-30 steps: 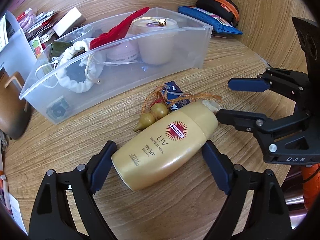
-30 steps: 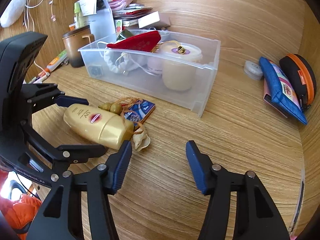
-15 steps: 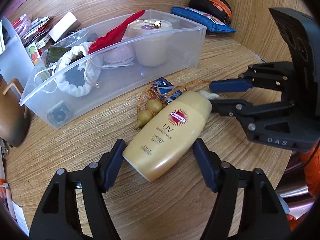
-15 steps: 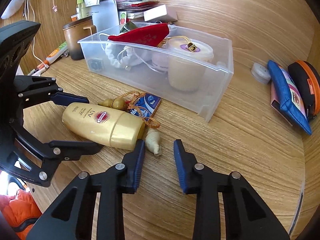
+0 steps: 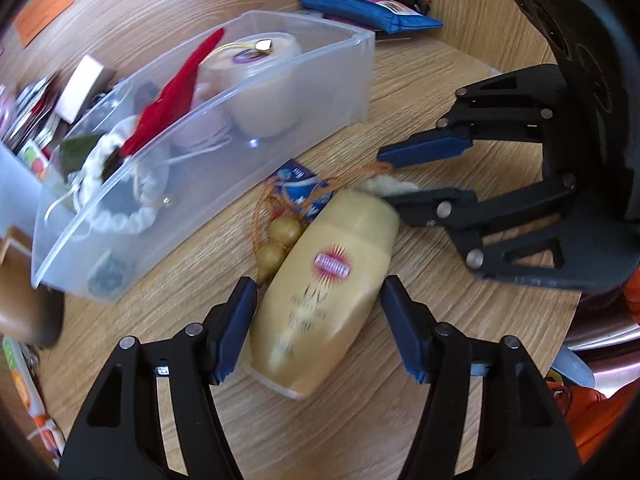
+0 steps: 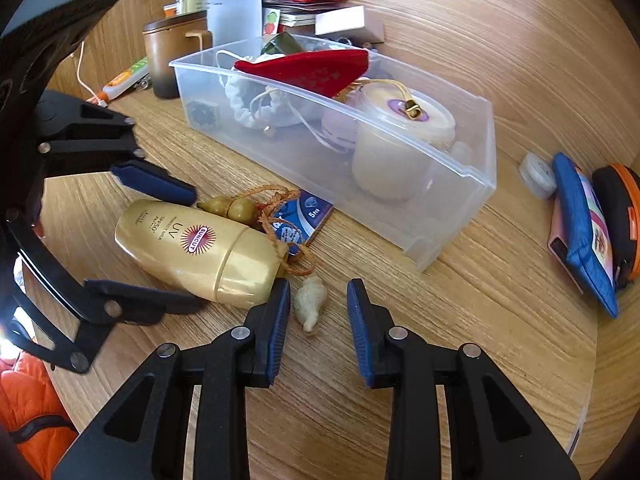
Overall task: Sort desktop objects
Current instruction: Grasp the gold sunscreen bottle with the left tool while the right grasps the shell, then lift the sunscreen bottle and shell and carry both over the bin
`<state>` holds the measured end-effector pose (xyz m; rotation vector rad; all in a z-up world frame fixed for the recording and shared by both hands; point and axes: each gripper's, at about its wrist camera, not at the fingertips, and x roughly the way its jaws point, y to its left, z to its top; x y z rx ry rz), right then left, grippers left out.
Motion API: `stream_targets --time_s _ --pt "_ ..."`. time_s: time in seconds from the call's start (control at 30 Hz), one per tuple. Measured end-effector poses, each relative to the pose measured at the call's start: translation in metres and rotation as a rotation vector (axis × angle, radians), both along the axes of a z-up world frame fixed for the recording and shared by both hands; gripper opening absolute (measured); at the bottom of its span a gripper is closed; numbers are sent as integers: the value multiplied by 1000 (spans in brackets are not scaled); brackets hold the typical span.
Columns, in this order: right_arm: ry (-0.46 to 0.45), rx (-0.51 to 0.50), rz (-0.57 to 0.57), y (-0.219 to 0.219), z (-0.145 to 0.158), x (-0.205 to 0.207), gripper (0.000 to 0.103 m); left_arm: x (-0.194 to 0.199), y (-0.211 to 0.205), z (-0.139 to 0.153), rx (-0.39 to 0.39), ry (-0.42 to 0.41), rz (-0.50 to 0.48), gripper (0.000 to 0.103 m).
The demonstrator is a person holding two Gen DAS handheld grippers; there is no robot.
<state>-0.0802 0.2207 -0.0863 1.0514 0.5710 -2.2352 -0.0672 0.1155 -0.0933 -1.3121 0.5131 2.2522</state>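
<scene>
A clear bin (image 6: 460,184) of oddments crowds the bench (image 6: 480,320) behind my grippers, with a gourd charm (image 6: 230,207) and blue packet (image 6: 306,218) beside the sunscreen bottle (image 5: 324,300). My left gripper (image 5: 318,328) has been closing; its jaws straddle the bottle, contact blurred. My right gripper (image 6: 318,312) stands narrowly open around a small shell (image 6: 310,300), untouched.
</scene>
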Motion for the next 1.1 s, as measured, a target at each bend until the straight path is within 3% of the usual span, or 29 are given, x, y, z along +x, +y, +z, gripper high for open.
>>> stream_targets --time_s 0.1,0.23,0.3,0.77,1.1 --pt "-7 -8 8 -1 0 -1 26 -7 2 -1 17 -14 -3 63" --pt "-30 -40 20 0 -1 -1 17 -7 -2 -2 44 -22 23 60" --pt "-41 -55 23 1 -2 -1 15 -2 -2 -2 43 -11 36 54" --pt "-84 -146 -24 12 1 1 15 13 -29 1 112 12 155 48" --pt "-52 -178 -78 24 17 7 15 25 -54 22 196 81 208 48"
